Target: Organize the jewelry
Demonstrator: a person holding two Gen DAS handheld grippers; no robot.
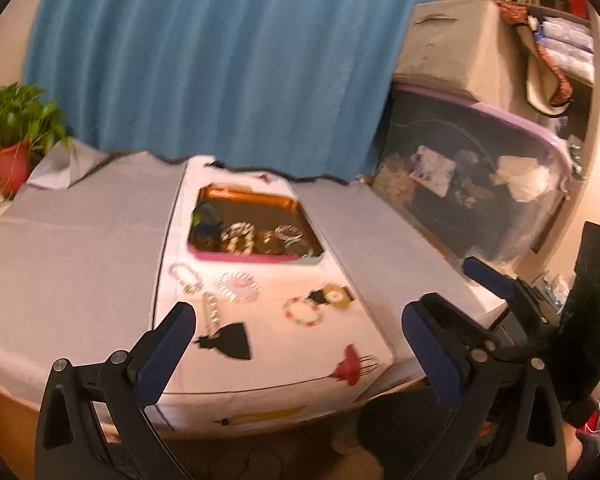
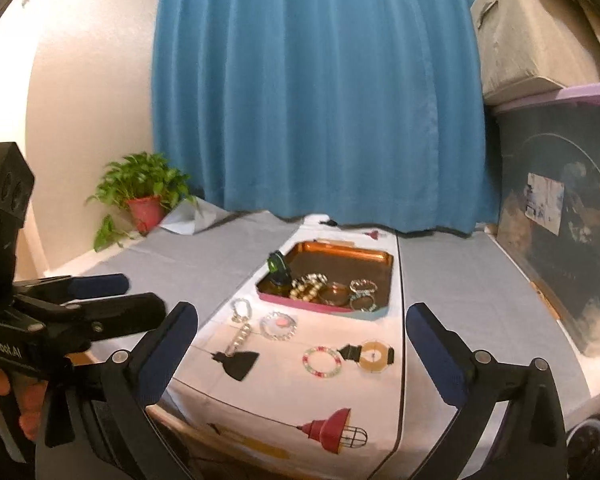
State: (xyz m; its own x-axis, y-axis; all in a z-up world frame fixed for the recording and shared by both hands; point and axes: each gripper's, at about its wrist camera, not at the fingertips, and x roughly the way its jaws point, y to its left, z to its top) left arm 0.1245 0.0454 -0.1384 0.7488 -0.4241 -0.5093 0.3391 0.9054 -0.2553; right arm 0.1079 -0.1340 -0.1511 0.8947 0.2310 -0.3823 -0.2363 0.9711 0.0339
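Observation:
A copper tray [image 1: 256,196] [image 2: 380,258] with a pink front rim holds several bracelets and a green piece. On the white printed cloth [image 1: 300,352] [image 2: 296,392] before it lie a silver chain bracelet [image 1: 185,277] [image 2: 241,309], a clear bead bracelet [image 1: 239,286] [image 2: 278,326], a chain piece [image 1: 212,307] [image 2: 240,338] and a pink-green bead bracelet [image 1: 303,311] [image 2: 323,361]. My left gripper [image 1: 296,344] is open and empty, short of the table's near edge. My right gripper [image 2: 300,344] is open and empty, also near that edge. The right gripper shows in the left wrist view [image 1: 512,288]; the left shows in the right wrist view [image 2: 100,300].
Grey cloth [image 1: 80,240] [image 2: 460,280] covers the table on both sides. A potted plant [image 1: 12,128] [image 2: 144,196] stands at the back left. A blue curtain [image 1: 220,60] [image 2: 320,100] hangs behind. A large clear bin with a purple lid [image 1: 472,184] [image 2: 560,220] stands at the right.

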